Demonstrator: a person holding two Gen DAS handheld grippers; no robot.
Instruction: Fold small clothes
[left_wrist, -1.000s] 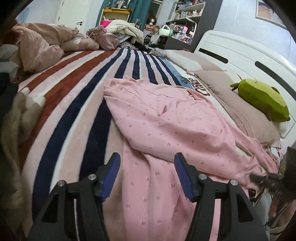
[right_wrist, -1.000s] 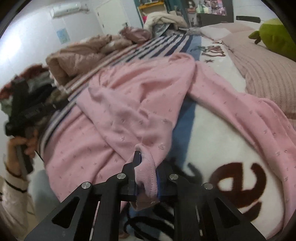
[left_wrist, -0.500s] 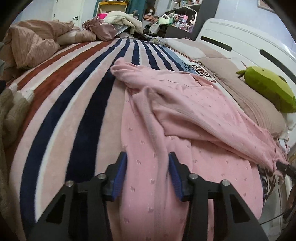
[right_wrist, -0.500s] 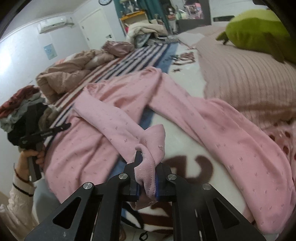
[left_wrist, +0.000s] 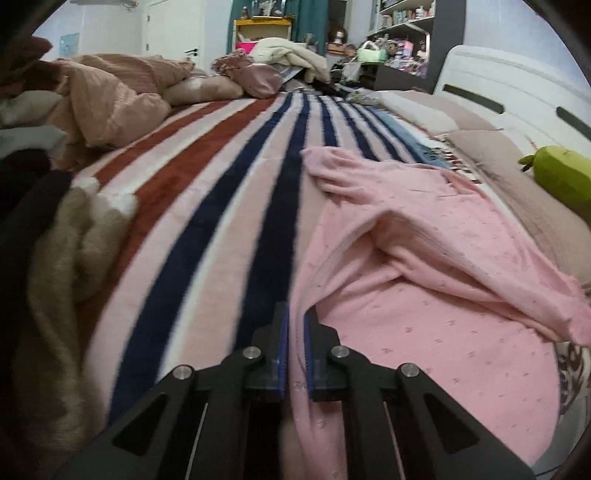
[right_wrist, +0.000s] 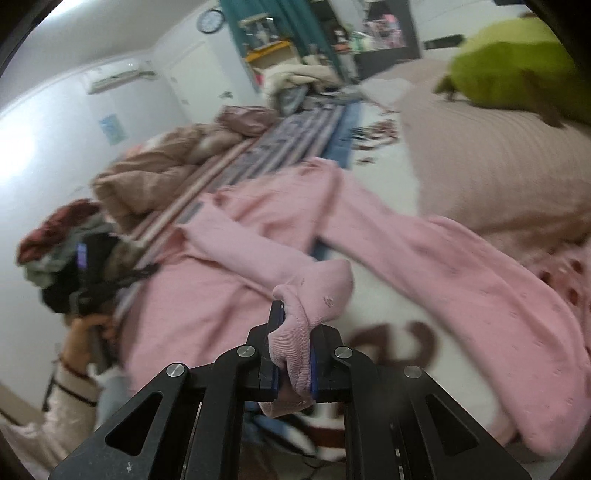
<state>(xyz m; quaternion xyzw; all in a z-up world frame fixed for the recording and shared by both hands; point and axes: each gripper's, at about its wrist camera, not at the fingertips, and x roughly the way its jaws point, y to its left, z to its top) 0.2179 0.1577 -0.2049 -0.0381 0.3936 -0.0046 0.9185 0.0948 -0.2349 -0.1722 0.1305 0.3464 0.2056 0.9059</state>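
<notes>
A pink dotted garment (left_wrist: 424, 280) lies crumpled on the striped blanket (left_wrist: 207, 206) of a bed. My left gripper (left_wrist: 295, 350) is shut on the garment's near edge, which runs between the blue pads. In the right wrist view the same pink garment (right_wrist: 229, 302) spreads across the bed with one long part trailing right. My right gripper (right_wrist: 293, 354) is shut on a ribbed cuff (right_wrist: 291, 354) of the garment and holds it lifted above the bed. The other hand with the left gripper (right_wrist: 92, 273) shows at the left of that view.
A green plush toy (left_wrist: 561, 177) lies on a beige pillow (right_wrist: 498, 162) at the right. A heap of brown and beige bedding (left_wrist: 110, 99) and clothes (left_wrist: 55, 258) sits at the left. A white headboard (left_wrist: 517, 92) and cluttered shelves (left_wrist: 388, 44) stand behind.
My left gripper has gone from open to shut on the garment's near edge. My right gripper has kept its hold on the cuff and pulled it right, stretching the sleeve out.
</notes>
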